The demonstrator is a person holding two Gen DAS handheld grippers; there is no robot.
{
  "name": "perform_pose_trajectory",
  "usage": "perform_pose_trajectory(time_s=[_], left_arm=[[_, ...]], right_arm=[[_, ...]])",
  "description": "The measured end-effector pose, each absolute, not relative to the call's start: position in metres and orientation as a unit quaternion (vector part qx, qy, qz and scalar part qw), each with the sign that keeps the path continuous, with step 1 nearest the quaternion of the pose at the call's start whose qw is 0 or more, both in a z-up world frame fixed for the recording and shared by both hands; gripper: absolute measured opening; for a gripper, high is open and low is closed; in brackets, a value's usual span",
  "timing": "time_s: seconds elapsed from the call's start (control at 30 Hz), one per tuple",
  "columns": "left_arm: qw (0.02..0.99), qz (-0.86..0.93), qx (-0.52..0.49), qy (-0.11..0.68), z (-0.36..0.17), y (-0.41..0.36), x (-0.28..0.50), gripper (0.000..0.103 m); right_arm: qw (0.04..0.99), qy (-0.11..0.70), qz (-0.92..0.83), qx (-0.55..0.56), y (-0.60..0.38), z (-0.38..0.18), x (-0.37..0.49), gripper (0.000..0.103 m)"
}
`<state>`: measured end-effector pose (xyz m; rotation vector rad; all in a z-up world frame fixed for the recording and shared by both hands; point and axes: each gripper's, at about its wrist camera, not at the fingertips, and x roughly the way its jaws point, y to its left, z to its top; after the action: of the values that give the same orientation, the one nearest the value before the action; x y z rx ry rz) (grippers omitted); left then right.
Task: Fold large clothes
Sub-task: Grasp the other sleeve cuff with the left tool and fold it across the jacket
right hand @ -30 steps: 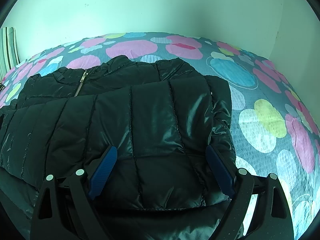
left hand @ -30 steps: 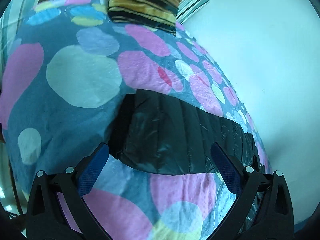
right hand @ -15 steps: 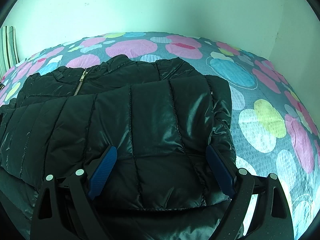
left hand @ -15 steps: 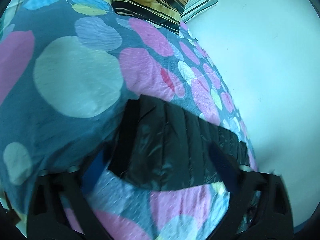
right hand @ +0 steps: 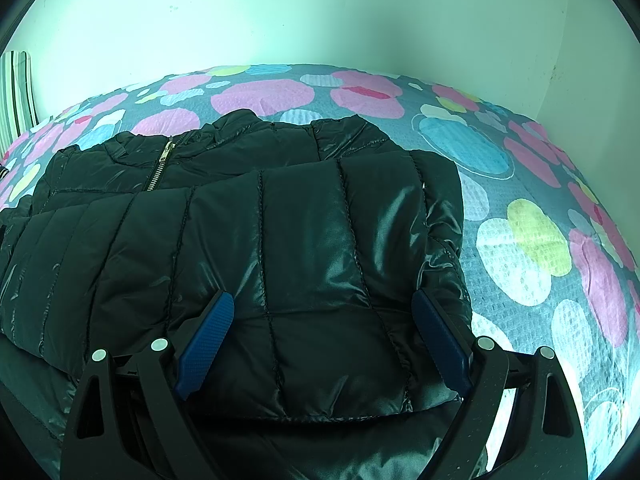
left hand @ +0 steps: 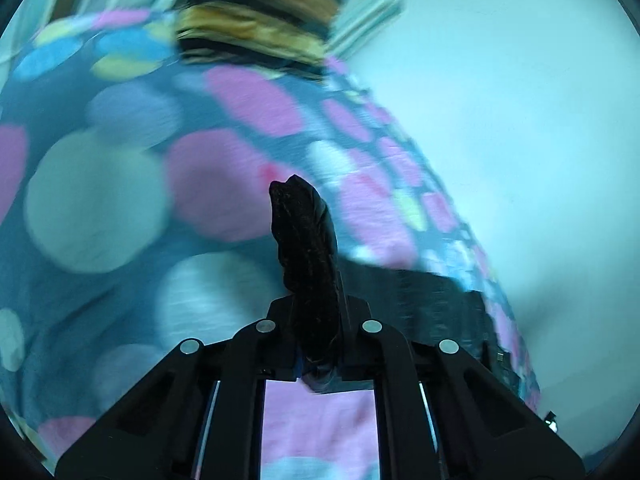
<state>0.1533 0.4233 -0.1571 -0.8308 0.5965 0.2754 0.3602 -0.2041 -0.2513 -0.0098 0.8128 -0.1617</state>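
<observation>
Left wrist view: the left gripper (left hand: 318,320) was pinched tight on a bunched edge of the black puffer jacket (left hand: 306,240), above the spotted bedspread (left hand: 96,208). The right gripper (right hand: 320,324) gaped wide over the jacket's folded panel; bare bedspread lay rightward, the wall (right hand: 320,12) beyond.
</observation>
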Motion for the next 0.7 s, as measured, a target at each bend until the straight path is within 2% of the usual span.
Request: perform_pose_trajectory(time_s=[0.3,0.5,0.7], left_arm=[[0.903,-0.019,-0.319,0.288,-0.085,0.302,0.247,0.009],[0.908,-0.102,-0.26,0.312,-0.068,0.195,0.311,0.009],[0.894,-0.174,-0.233,0.339,-0.074,0.101,0.349,0.009]], right_arm=[[0.916,0.395,-0.078,-0.004,-0.204,-0.251,0.36,0.089],[0.916,0.394,-0.077,-0.002,-0.204,-0.251,0.361,0.089],[0.916,0.393,-0.075,0.004,-0.204,-0.252,0.361,0.089]])
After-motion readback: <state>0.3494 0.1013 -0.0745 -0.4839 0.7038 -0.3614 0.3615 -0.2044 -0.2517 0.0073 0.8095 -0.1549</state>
